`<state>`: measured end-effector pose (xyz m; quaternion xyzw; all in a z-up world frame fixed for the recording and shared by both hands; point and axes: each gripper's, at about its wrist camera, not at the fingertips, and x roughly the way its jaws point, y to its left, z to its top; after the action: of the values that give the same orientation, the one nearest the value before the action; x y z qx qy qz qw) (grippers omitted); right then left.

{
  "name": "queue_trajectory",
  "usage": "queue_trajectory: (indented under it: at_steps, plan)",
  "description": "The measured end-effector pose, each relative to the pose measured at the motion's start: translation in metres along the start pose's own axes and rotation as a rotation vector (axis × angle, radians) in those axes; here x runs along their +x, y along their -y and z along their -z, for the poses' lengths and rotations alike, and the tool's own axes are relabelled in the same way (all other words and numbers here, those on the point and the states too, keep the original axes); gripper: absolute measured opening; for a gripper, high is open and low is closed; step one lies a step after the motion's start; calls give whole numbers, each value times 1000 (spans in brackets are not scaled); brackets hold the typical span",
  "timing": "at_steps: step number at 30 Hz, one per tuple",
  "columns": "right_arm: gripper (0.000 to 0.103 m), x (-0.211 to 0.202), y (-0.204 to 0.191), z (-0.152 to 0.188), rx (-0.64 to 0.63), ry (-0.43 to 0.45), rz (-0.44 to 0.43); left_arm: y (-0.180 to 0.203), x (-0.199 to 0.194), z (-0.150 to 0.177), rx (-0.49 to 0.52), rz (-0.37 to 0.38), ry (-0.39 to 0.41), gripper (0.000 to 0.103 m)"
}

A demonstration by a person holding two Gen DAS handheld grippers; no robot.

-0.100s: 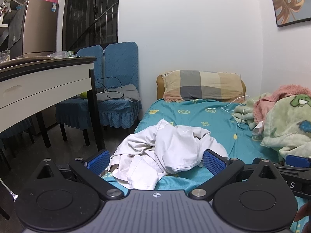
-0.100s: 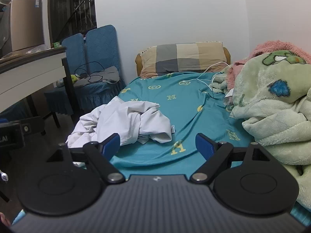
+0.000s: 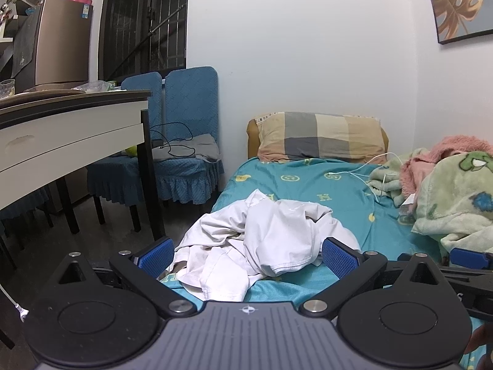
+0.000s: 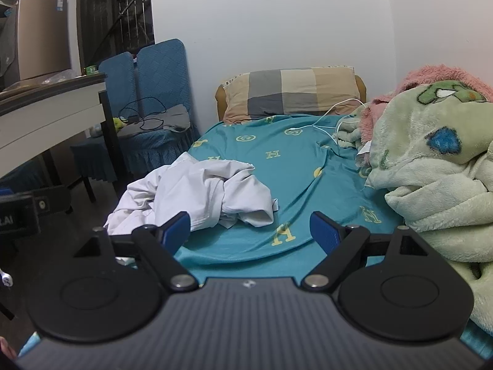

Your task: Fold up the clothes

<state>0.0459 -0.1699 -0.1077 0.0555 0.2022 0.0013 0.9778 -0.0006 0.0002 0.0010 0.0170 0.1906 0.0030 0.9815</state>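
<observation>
The white shirt lies crumpled on the near left part of the bed. The left gripper is wide open just before it and holds nothing. The right gripper is also wide open and empty, with the shirt to its far left. The teal sheet shows yellow "H" letters.

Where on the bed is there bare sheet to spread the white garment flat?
Bare teal sheet lies between the crumpled white garment and the green blanket, running up to the pillow. A white cable crosses near the pillow. The right side is crowded with blankets.
</observation>
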Motion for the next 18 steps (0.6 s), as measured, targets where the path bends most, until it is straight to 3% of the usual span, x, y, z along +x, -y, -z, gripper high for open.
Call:
queue_trajectory:
  at_steps: [18]
  plan:
    - [86,-1,-2,0,8,13,-1,-2,-1,0,12,-17,-8,103]
